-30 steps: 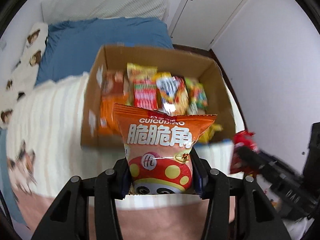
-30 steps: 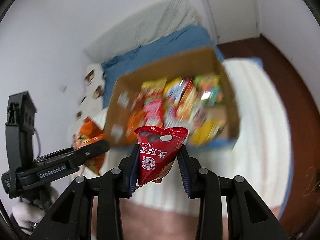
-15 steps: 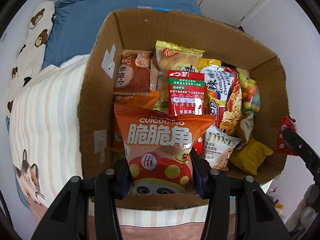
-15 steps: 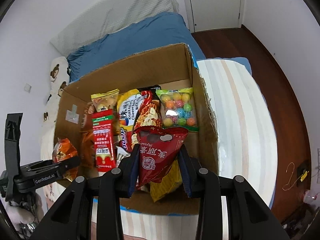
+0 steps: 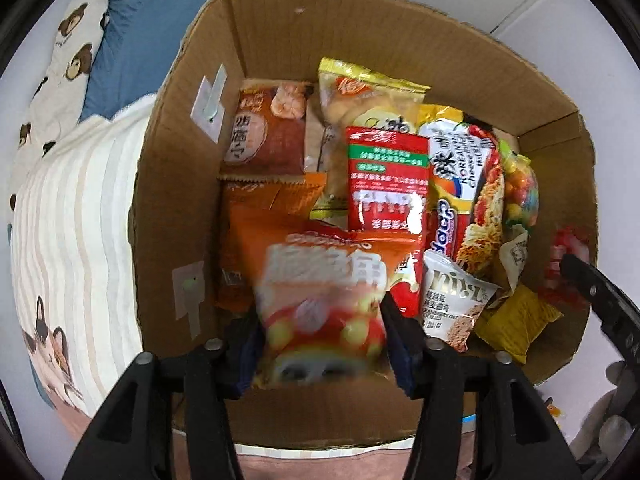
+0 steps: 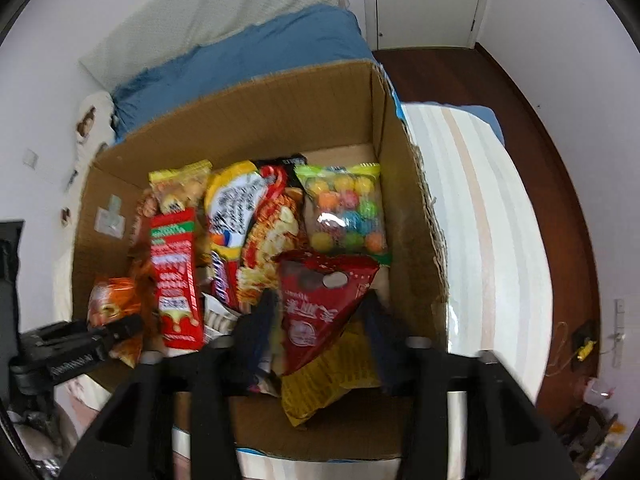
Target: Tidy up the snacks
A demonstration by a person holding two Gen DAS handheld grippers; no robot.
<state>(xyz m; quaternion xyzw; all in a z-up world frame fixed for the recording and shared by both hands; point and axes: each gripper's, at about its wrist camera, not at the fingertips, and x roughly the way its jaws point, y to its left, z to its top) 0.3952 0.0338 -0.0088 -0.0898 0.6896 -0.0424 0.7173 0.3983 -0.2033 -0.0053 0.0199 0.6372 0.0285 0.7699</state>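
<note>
Two grippers each carry a snack over the cardboard box (image 5: 188, 184), which sits on a striped blanket. In the left wrist view, the left gripper (image 5: 322, 332) pinches an orange chip bag (image 5: 320, 300) between its two fingers. The bag stands up tall, its long side pointing toward 12 o'clock, and it looks blurry. It hangs over the near left part of the box, with other orange packs (image 5: 256, 208) right behind it at 11 o'clock. A red pack (image 5: 386, 178) lies at 1 o'clock and a white cookie bag (image 5: 454, 302) sits close by at 3 o'clock. The right gripper's black arm pokes in at 3 o'clock, far over. In the right wrist view, the right gripper (image 6: 320, 316) pinches a dark red bag (image 6: 320, 304). This bag points up toward 12 o'clock too, wide on top and narrow at the bottom. It hangs over the near right part of the box, just above a yellow bag (image 6: 328, 380). A bag of colored candy balls (image 6: 344, 212) lies at 12 o'clock. Both grippers tip down into the box. I think each one is about to drop its snack, and the spot under each bag is the nearest place to let go.
</note>
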